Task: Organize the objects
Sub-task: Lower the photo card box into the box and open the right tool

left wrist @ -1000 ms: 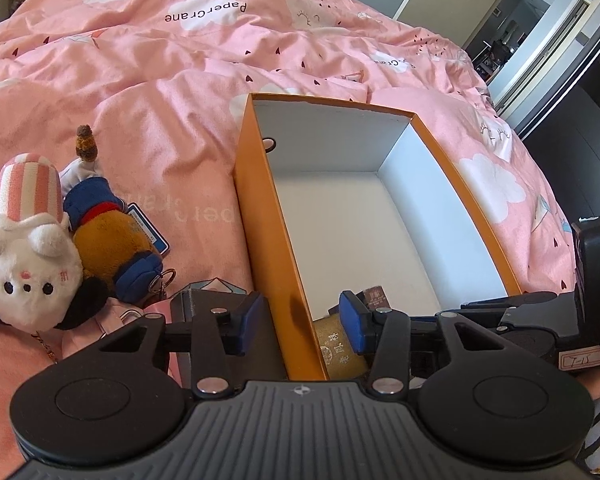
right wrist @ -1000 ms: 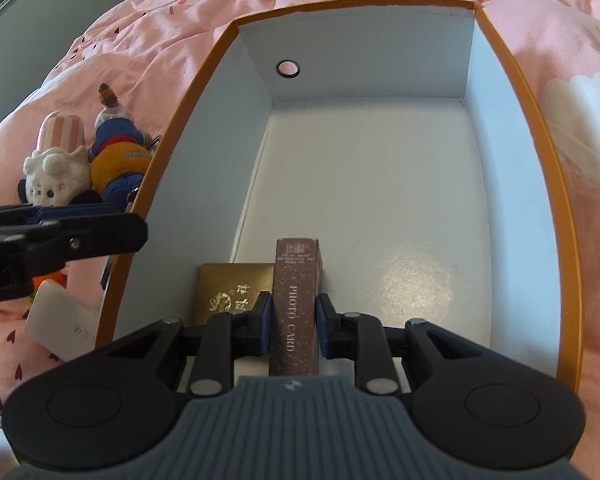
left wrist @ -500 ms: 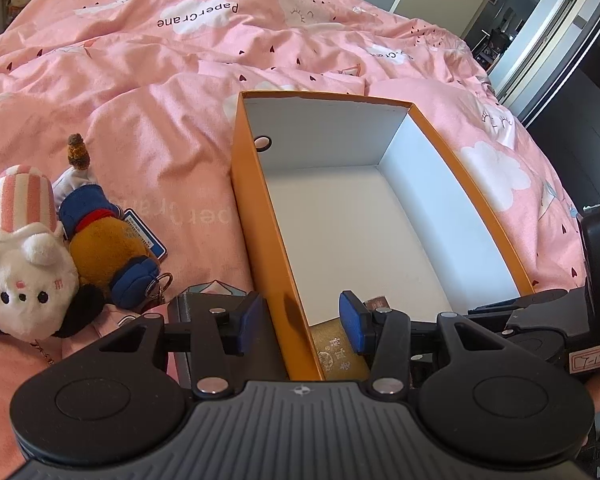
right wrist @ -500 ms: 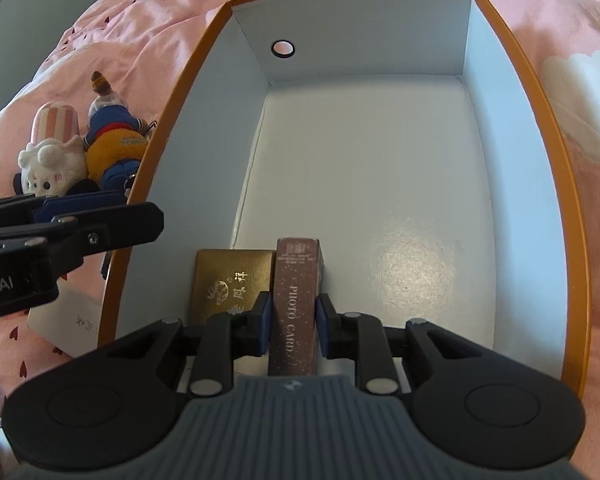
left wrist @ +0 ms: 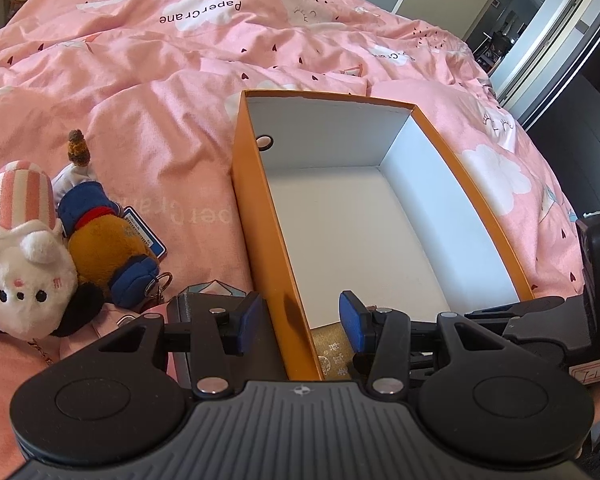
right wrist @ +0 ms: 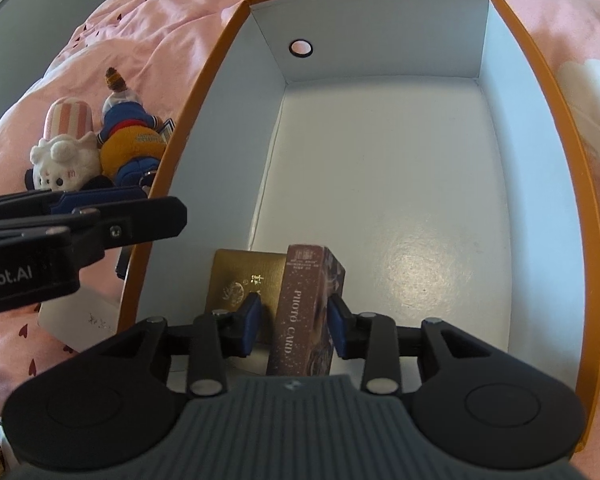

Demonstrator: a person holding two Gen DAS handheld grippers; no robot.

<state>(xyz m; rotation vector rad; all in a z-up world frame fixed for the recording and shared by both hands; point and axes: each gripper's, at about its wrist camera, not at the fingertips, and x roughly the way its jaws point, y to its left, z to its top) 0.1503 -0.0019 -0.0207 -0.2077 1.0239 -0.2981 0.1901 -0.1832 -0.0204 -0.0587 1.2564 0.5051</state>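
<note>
Right claw (right wrist: 294, 330) jaws just opened, releasing the photo card box (right wrist: 306, 308) (upright, beside gold box (right wrist: 240, 276)) inside orange box (right wrist: 556, 128); left claw (left wrist: 300, 322) open, straddling its wall.

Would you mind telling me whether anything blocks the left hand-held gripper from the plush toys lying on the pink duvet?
Nothing visible does: the left hand-held gripper straddles the orange cardboard box's wall, and the white and orange plush toys lie beside it.

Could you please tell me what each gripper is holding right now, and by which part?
Nothing. The right gripper has just been opening; the photo card box stands between its pads, released. The left gripper straddles the orange box's wall, open.
</note>
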